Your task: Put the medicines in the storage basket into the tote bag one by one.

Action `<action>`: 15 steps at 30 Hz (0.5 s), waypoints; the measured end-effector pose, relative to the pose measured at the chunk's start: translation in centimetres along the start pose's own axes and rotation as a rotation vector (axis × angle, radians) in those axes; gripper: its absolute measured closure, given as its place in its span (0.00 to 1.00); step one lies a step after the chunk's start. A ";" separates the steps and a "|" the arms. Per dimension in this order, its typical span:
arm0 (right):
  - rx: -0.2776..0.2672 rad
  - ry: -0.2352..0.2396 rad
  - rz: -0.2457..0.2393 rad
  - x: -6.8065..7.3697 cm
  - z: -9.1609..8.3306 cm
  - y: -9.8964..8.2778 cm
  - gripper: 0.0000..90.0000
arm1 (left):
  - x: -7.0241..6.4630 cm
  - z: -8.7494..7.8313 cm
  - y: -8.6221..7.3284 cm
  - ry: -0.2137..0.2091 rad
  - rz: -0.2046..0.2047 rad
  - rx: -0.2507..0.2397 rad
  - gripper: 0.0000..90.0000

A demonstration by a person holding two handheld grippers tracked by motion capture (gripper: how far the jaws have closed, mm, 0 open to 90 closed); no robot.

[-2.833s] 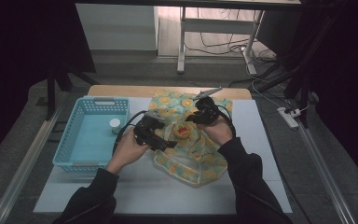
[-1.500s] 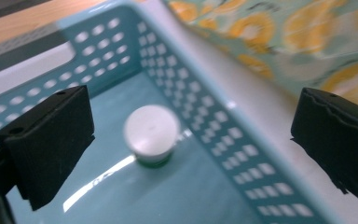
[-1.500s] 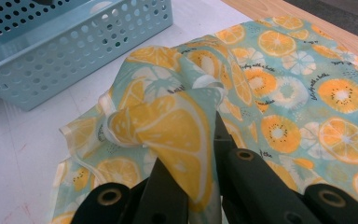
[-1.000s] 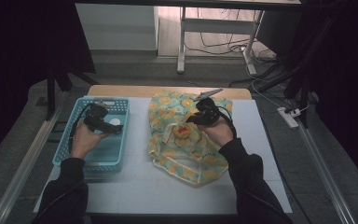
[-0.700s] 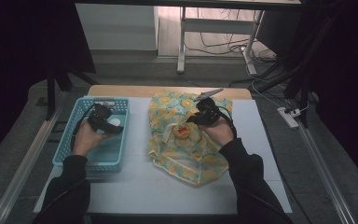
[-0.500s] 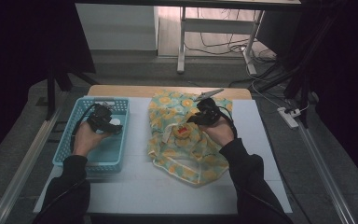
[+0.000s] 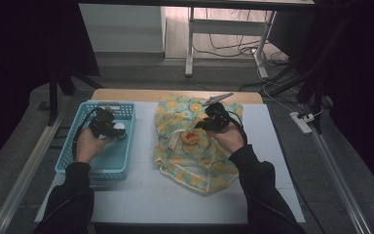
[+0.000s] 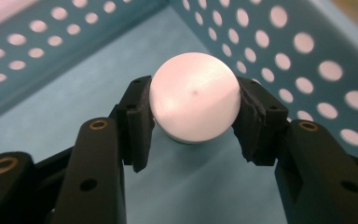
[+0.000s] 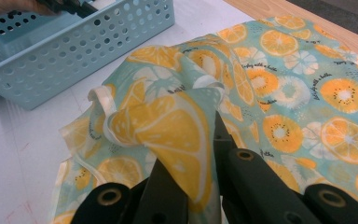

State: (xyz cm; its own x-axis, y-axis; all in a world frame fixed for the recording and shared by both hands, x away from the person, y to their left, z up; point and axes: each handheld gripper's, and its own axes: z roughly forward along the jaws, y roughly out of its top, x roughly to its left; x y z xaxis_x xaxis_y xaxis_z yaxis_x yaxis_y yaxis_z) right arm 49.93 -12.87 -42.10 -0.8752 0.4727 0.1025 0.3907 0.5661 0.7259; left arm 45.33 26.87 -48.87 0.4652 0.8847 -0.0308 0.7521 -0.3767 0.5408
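white round cap [image 8: 194, 95] sits inside the blue perforated basket [image 7: 73, 158], near its far right corner in the high view [image 7: 120, 131]. my left gripper [image 8: 193, 109] has it pinched: both black jaws press the cap's sides, one each side, and there's a thin green edge under the cap. basket floor is just below it; can't tell if the cap is touching the floor or lifted a bit. in the high view the left gripper [image 7: 103, 125] is over the far half of the basket, hand [image 7: 87, 144] behind it.

right side: my right gripper [image 9: 193, 154] is clamped on a fold of the citrus-print cloth [image 9: 289, 93], jaws pressed together with a yellow lemon-slice patch bunched up between them and draped over the tips. the cloth [image 7: 190, 146] lies crumpled on the white table top [image 7: 141, 195], just right of the basket and apart from it. right gripper in the high view [image 7: 215, 118] is over the far part of the cloth. a small red-and-yellow thing [image 7: 191, 137] sits on the cloth near the gripper, too small to identify.

a grey flat piece [image 7: 217, 99] lies at the cloth's far edge by the wooden strip [image 7: 126, 94].
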 end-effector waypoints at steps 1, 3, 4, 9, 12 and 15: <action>0.000 0.000 0.000 0.0 0.0 0.0 0.99 | 0.0 -0.2 0.0 -0.011 -0.008 -0.006 0.56; 0.000 -0.002 0.001 0.0 0.0 0.0 0.99 | 0.0 -0.6 0.1 -0.010 0.004 -0.010 0.56; -0.001 -0.002 0.003 -0.1 0.0 0.0 0.99 | -0.1 -0.9 0.2 -0.008 -0.001 -0.015 0.56; -0.003 -0.003 0.002 0.0 0.0 0.0 0.99 | -0.6 -2.4 0.6 -0.018 0.017 -0.048 0.56; -0.004 -0.002 0.001 0.0 -0.1 0.0 0.99 | -1.0 -3.4 0.8 -0.024 0.022 -0.062 0.56; -0.005 -0.003 0.000 0.0 -0.1 0.0 0.99 | -1.3 -4.5 1.1 -0.029 0.026 -0.071 0.56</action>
State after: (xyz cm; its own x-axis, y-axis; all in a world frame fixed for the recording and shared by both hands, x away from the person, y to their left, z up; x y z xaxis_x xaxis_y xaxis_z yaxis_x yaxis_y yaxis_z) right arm 49.91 -12.93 -42.02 -0.8743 0.4747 0.1011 0.3898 0.5628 0.7289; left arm 43.42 26.55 -44.46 0.4984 0.8661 -0.0393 0.7047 -0.3783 0.6003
